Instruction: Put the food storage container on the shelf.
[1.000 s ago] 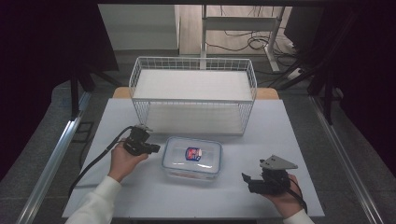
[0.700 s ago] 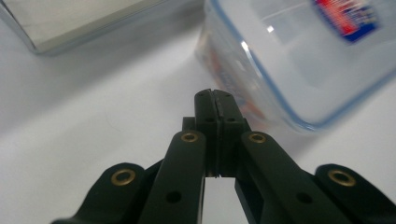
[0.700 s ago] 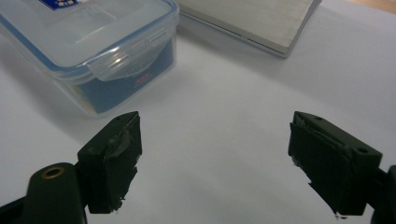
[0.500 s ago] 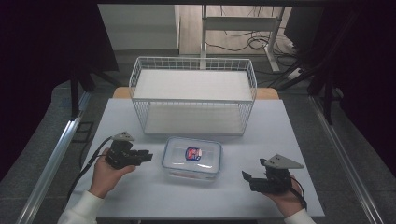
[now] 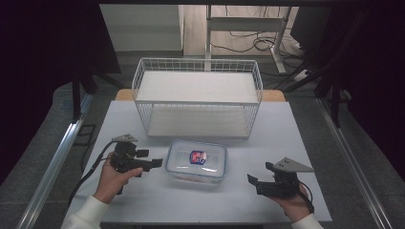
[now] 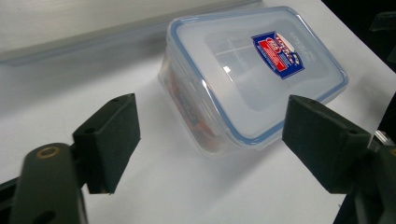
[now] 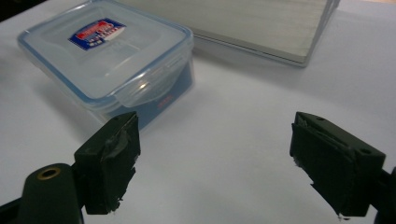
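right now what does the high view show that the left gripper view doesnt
High view alone: the white wire two-tier shelf rack, both hands, and the right tongs, open beside the box. Left gripper view alone: the left tongs' two black pads up close, spread wide with nothing pressed between them, having just been opening. Both: the clear rectangular plastic box with a blue-rimmed lid and its red-and-blue label, on the white table.

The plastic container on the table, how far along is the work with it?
Early stage. Done: the container sits lidded on the table before the wire rack. In hand: the left claw has just been opening, nothing between its jaws, pointed at the container; the right claw waits open. Left: gripping and moving it.
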